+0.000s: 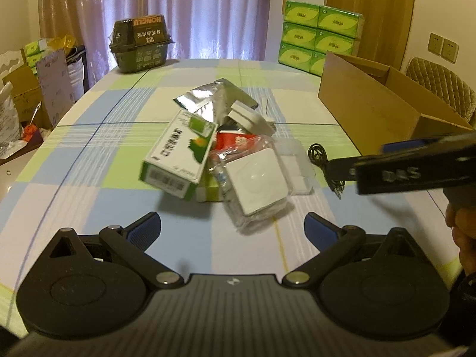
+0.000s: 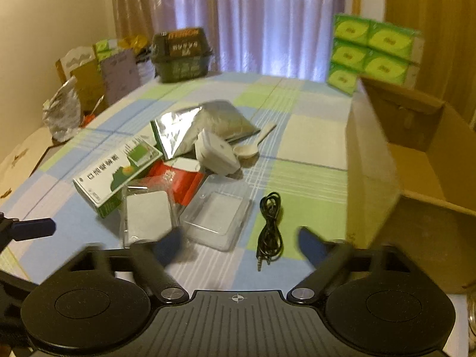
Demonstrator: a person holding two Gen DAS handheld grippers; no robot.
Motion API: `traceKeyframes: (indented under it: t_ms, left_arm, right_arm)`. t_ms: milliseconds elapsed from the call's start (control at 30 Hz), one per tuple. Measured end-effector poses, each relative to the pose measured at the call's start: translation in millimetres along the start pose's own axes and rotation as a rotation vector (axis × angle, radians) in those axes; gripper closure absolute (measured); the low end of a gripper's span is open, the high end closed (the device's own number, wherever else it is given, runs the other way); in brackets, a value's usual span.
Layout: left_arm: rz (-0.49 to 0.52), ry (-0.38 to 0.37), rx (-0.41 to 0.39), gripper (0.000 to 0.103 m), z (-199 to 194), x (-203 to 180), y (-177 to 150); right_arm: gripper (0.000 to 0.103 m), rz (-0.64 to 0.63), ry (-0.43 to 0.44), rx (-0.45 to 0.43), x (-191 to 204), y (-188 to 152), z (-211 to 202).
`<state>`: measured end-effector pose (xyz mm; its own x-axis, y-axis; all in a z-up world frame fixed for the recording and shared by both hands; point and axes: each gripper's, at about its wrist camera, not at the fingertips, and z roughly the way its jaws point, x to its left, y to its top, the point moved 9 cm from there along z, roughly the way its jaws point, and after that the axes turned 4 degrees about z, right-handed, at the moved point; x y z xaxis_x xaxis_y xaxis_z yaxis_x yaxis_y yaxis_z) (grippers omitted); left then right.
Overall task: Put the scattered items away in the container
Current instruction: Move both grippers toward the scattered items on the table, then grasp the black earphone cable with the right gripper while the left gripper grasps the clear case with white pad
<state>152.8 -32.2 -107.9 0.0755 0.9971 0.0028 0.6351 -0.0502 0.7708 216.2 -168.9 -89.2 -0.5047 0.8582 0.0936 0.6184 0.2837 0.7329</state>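
Observation:
A pile of items lies mid-table: a green-and-white box [image 1: 181, 151] [image 2: 116, 175], a silver foil pouch [image 1: 214, 98] [image 2: 202, 125], a red packet [image 2: 181, 181], a white square device in a clear bag [image 1: 255, 178] [image 2: 148, 217], a clear plastic tray [image 2: 217, 220], a white plug-like block [image 2: 217, 151], a white spoon [image 2: 253, 145] and a coiled black cable [image 1: 324, 163] [image 2: 270, 226]. The open cardboard box [image 1: 383, 104] [image 2: 416, 184] stands at the right. My left gripper [image 1: 232, 232] is open just before the bagged device. My right gripper [image 2: 241, 244] is open, near the cable.
A checked cloth covers the table [image 1: 89, 163]. A dark green carton [image 1: 139, 44] sits at the far edge. Green tissue packs [image 1: 318, 35] are stacked behind the cardboard box. Bags and boxes crowd the floor at left. A padded chair [image 1: 440, 86] stands beyond the box.

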Motion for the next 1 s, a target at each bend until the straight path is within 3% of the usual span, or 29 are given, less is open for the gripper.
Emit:
traceKeyframes:
  t_ms: [133,333,500,567,833,867,933,1000]
  left_arm:
    - [0.010,0.008,-0.018,0.012,16,-9,2]
    - [0.035,0.017,-0.036,0.022,33,-20,3]
    - [0.038,0.046,-0.052,0.023,40,-21,4]
    - [0.028,0.048,-0.062,0.023,39,-21,6]
    - [0.037,0.053,-0.089,0.025,41,-23,11]
    - [0.043,0.053,-0.088,0.028,41,-24,11]
    - [0.046,0.052,-0.087,0.028,43,-24,11]
    - [0.047,0.062,-0.085,0.029,44,-23,12]
  right_arm:
    - [0.022,-0.016,-0.015,0.016,-6,4,20]
    - [0.022,-0.021,-0.047,0.071,-17,2,45]
    - [0.027,-0.030,-0.075,0.060,-23,7,53]
    - [0.038,-0.001,-0.078,0.048,-28,11,51]
    - [0.040,-0.010,-0.108,0.132,-32,-2,71]
    - [0.051,-0.010,-0.107,0.142,-32,-4,74]
    - [0.061,-0.007,-0.096,0.148,-32,-4,78]
    - [0.077,-0.007,-0.096,0.147,-32,-2,80]
